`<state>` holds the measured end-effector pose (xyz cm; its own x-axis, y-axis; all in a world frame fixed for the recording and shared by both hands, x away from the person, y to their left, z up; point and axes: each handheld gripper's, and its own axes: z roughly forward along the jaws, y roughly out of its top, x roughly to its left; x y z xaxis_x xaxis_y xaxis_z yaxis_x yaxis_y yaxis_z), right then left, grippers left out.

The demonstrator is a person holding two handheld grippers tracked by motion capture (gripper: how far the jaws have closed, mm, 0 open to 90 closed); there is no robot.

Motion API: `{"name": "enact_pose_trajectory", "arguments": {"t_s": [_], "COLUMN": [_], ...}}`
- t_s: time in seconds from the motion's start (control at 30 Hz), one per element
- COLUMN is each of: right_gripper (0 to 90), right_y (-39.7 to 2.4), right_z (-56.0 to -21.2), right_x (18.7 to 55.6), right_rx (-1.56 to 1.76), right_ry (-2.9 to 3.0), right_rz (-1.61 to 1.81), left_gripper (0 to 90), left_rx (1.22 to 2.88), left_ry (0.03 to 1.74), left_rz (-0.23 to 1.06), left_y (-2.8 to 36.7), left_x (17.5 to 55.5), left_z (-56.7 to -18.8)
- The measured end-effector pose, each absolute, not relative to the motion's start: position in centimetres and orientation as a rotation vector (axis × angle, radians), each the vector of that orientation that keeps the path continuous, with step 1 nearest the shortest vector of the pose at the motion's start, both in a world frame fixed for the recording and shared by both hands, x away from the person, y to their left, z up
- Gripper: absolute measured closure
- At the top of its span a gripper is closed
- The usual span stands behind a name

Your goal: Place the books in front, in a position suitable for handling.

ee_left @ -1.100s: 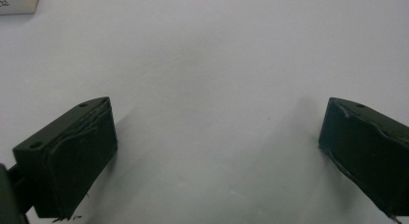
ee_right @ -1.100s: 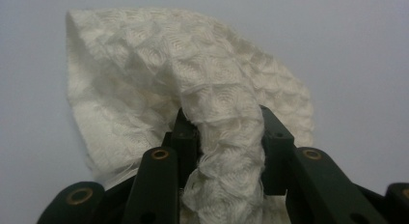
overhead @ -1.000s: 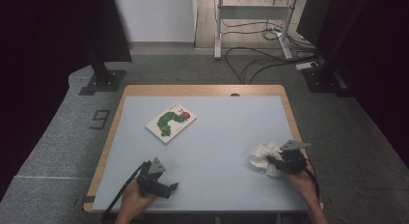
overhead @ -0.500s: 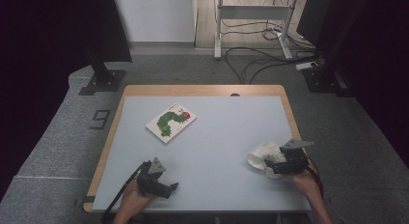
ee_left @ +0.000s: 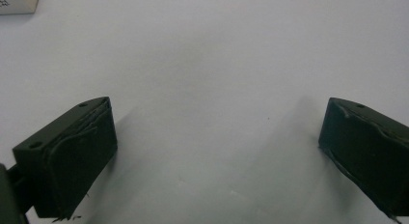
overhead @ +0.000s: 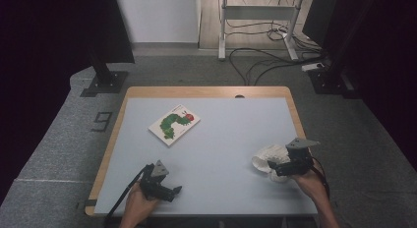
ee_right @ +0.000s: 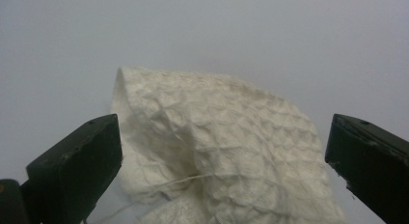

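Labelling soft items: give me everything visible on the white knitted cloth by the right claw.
The white knitted cloth is cream-white, with a raised diamond-pattern knit and a loose thread trailing at its near edge. It lies crumpled in a soft heap, one fold standing up, on the pale grey table top near the right front edge. The right claw straddles it; its jaws have just been opening and now stand wide, pads clear of the fabric.

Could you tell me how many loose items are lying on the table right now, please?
2: a caterpillar picture book lying flat toward the table's far left, and a crumpled white knitted cloth near the right edge, by the right gripper.
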<state>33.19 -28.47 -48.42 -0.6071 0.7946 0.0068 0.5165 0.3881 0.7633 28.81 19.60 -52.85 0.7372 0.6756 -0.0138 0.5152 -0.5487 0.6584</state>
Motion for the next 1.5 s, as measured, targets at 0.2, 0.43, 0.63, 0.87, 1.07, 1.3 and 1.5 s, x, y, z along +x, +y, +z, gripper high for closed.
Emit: {"name": "enact_pose_trajectory", "arguments": {"t_s": [0.2, 0.43, 0.63, 0.87, 1.07, 1.3, 1.5], "right_gripper": [0.0, 0.0, 0.0, 0.2, 0.2, 0.8, 1.0], "right_y": [-27.7, -26.5, -25.0, -23.6, -22.9, -21.8, -20.6], "right_z": [-48.2, -47.8, -47.8, -47.8, -47.8, -48.2, -48.3], "right_x": [33.4, 33.6, 33.9, 33.9, 33.9, 33.9, 33.8], "right_rx": [1.121, 1.087, 1.052, 1.013, 0.995, 0.973, 0.942], "right_ry": [2.29, 2.304, 2.335, 2.345, 2.35, 2.369, 2.388], "right_rz": [1.088, 1.102, 1.107, 1.122, 1.137, 1.139, 1.143], "left_gripper": [0.0, 0.0, 0.0, 0.0, 0.0, 0.4, 0.0], "left_rx": [2.279, 2.267, 2.23, 2.237, 2.239, 2.259, 2.269], "left_ry": [0.899, 0.939, 0.955, 0.941, 0.934, 0.952, 0.958], "left_rz": [0.298, 0.332, 0.363, 0.393, 0.376, 0.389, 0.397], "left_y": [19.9, 21.7, 23.1, 23.6, 24.1, 24.5, 24.7], "left_x": [29.0, 30.6, 32.5, 35.0, 37.6, 39.9, 41.7], "left_z": [-52.7, -51.5, -50.0, -48.7, -47.9, -47.9, -47.9]}}
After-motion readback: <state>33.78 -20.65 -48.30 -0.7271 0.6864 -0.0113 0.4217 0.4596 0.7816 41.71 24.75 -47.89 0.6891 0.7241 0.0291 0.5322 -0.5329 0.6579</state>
